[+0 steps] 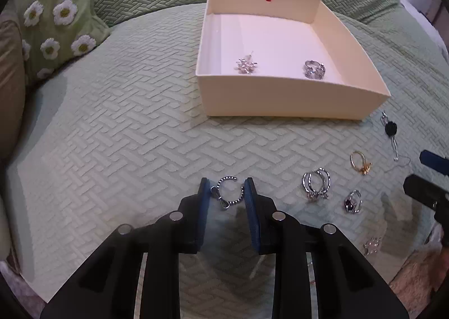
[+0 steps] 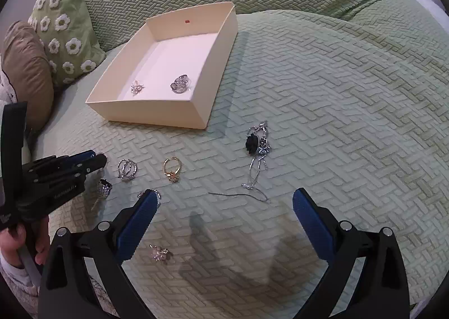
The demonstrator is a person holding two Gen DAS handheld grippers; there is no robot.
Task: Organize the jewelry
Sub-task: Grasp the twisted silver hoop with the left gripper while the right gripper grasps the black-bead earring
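A cream box [image 1: 286,100] [image 2: 157,115] on the green sofa cover holds a silver brooch [image 1: 246,65] [image 2: 137,87] and a silver ring [image 1: 313,69] [image 2: 180,84]. My left gripper [image 1: 226,188] is low over the cover, its blue pads either side of a beaded silver ring [image 1: 228,192]; whether they press it does not show. Right of it lie paired silver hoops [image 1: 316,184] [image 2: 127,169], a gold ring [image 1: 360,162] [image 2: 171,169], a dark-stone ring [image 1: 352,201] and a black-flower chain [image 1: 390,130] [image 2: 256,147]. My right gripper [image 2: 224,202] is open and empty above the cover.
A small silver flower piece [image 2: 159,253] [image 1: 371,244] lies near my right gripper's left finger. A daisy cushion [image 1: 53,18] [image 2: 64,30] and a brown cushion [image 2: 28,72] rest at the left against the sofa back.
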